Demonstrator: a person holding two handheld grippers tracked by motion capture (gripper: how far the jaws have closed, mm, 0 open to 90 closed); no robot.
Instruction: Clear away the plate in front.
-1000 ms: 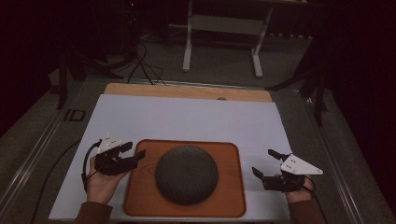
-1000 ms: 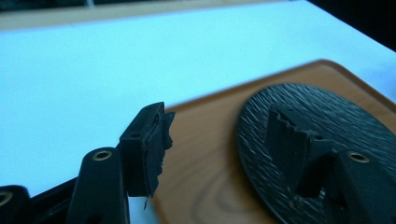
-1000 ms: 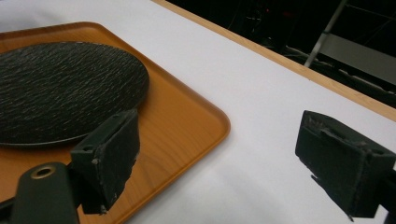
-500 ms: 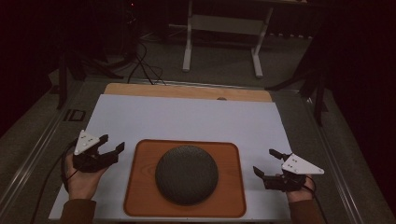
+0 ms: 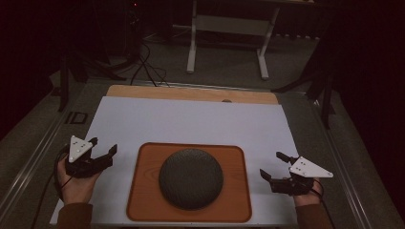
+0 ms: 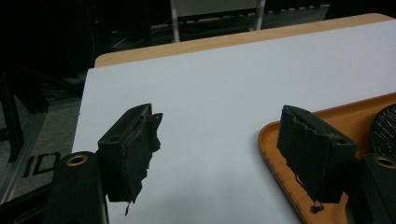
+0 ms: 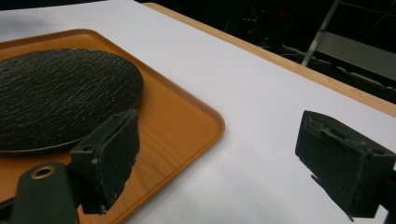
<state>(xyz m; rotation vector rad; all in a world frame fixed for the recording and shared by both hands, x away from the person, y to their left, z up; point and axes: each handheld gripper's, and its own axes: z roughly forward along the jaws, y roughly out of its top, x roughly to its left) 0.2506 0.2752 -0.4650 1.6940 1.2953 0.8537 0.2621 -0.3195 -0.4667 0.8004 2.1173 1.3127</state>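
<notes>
A dark round textured plate (image 5: 191,177) lies in the middle of an orange-brown wooden tray (image 5: 143,195) at the near edge of the white board. My left gripper (image 5: 103,145) hovers just left of the tray; its jaws have just been opening and stand open with nothing between them. In the left gripper view the open jaws (image 6: 224,140) frame bare white board, with the tray's corner (image 6: 369,109) and the plate's edge (image 6: 385,130) at the right. My right gripper (image 5: 271,164) is open to the right of the tray. In the right gripper view its jaws (image 7: 226,154) straddle the tray's corner (image 7: 177,121), beside the plate (image 7: 60,98).
The white board (image 5: 191,121) covers a wooden table whose far edge (image 5: 191,93) shows as a tan strip. Beyond it stand a metal frame's legs (image 5: 192,52) and floor cables (image 5: 148,67). Metal rails run along both sides of the table.
My left gripper has drawn away to the left from the tray's left edge, and its jaws have spread wider. The right gripper, the tray and the plate have stayed put.
</notes>
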